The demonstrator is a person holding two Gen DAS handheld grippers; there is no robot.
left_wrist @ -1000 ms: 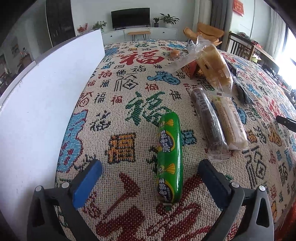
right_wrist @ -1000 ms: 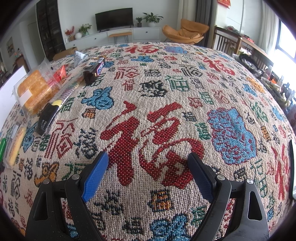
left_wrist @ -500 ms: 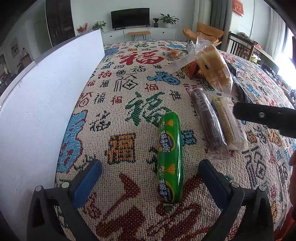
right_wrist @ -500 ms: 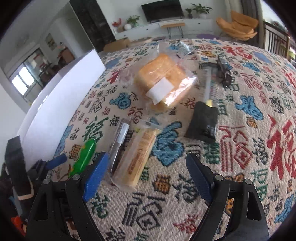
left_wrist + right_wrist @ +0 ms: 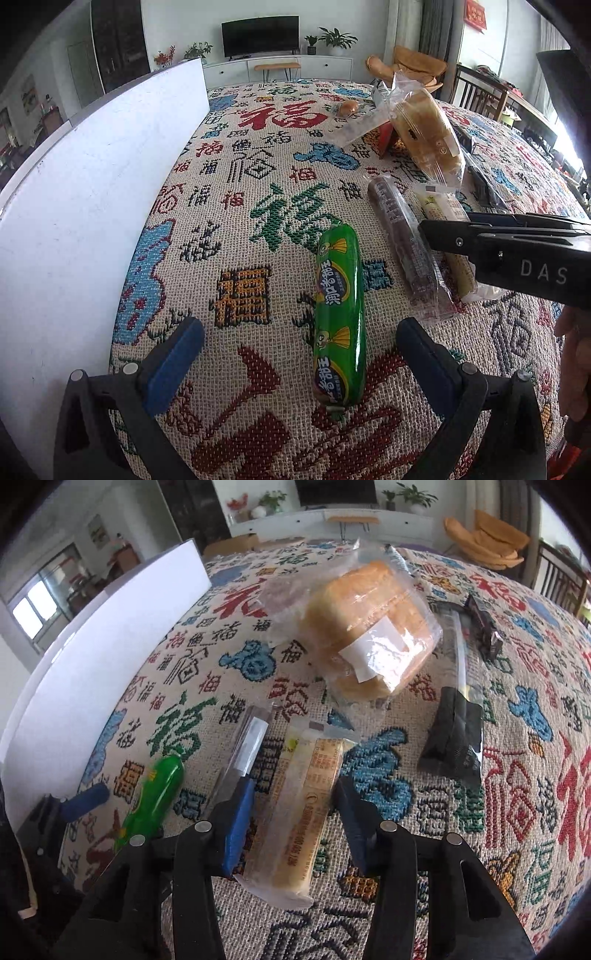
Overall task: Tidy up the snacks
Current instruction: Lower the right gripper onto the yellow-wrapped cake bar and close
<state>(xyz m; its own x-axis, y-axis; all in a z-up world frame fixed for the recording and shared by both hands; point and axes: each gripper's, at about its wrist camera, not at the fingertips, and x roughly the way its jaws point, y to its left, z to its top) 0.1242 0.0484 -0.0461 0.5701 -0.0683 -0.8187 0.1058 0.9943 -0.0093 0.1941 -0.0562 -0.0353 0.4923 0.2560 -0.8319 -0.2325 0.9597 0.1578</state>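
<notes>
Patterned woven cloth (image 5: 258, 206) covers the table, and on it the pale yellow plastic-wrapped snack bar (image 5: 303, 805) lies between the right gripper (image 5: 295, 812) fingers, whose jaws have just been closing, contact unclear. Left of that bar lie a dark wrapped stick (image 5: 406, 240) and a green sausage (image 5: 338, 314); the left gripper (image 5: 295, 350) fingers stand wide apart astride the sausage, untouching.

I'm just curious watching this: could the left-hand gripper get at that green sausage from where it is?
Probably yes. The green sausage lies on the tablecloth straight ahead of the open left gripper, its near end between the fingers. Nothing covers it; the right gripper is busy over the yellow snack bar alongside.
</notes>
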